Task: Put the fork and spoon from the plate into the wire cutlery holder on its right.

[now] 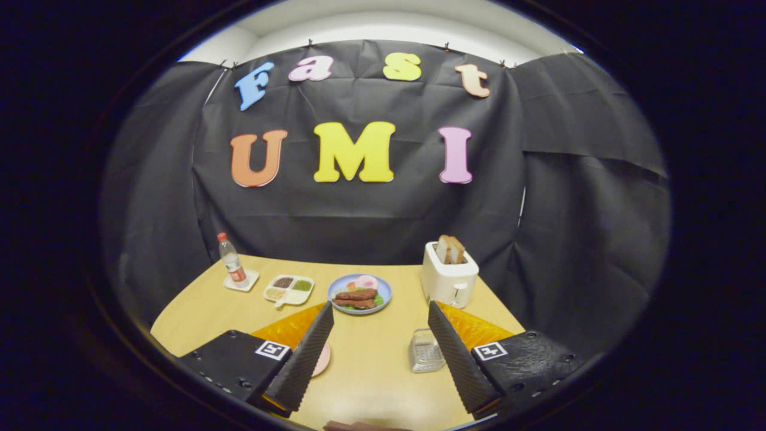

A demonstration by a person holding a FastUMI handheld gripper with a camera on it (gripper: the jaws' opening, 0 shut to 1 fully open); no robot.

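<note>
My gripper [380,306] is open and held above the wooden table [371,371], with nothing between its fingers. A pink plate [323,360] lies on the table, and only its right rim peeks out from behind the left finger [302,359]. What lies on the plate is hidden by that finger. The wire cutlery holder [425,351] stands on the table to the plate's right. It sits just inside the right finger [458,353], which partly covers it.
Beyond the fingertips is a blue plate of food [359,293]. Left of it are a divided white dish [289,289] and a bottle [230,260] on a coaster. A white toaster [449,276] with bread stands at the right back.
</note>
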